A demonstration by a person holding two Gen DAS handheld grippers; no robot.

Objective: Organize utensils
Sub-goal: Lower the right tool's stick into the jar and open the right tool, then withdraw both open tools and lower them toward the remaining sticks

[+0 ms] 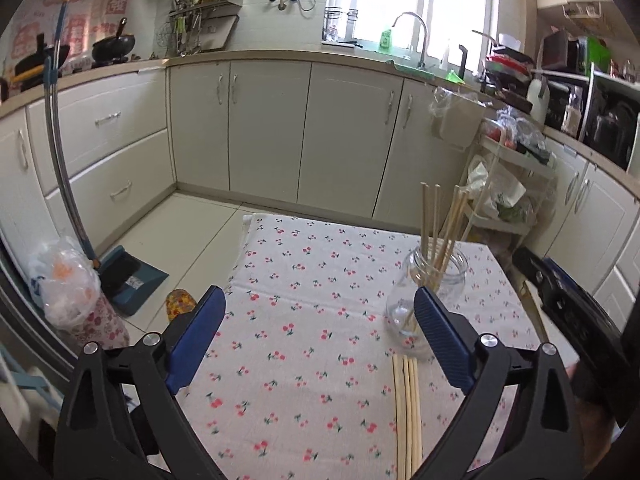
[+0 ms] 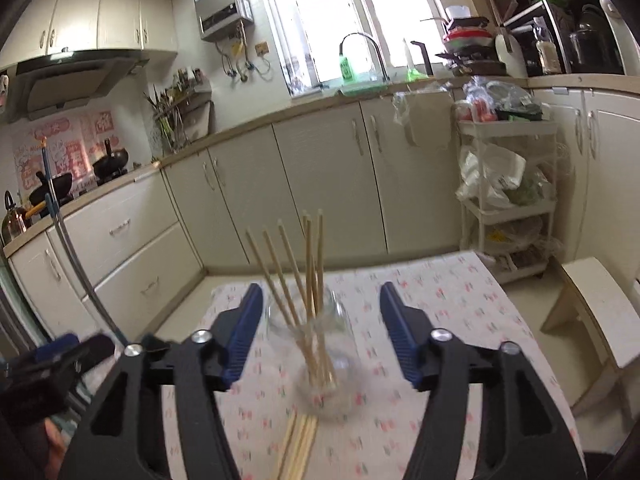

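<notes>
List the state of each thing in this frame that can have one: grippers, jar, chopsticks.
Left gripper: open, fingers empty, above the tablecloth.
Right gripper: open, fingers empty, the jar seen between them.
Glass jar: upright, no lid, holding chopsticks.
Chopsticks in jar: standing, leaning apart.
Loose chopsticks: flat on the tablecloth, side by side, near the jar, not yet in it.

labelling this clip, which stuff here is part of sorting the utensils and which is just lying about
Part of the job:
clear glass jar holding upright wooden chopsticks
loose wooden chopsticks lying flat on the cloth

Just lying about:
teal plastic dustpan
white tiered storage cart
black wok on the stove
</notes>
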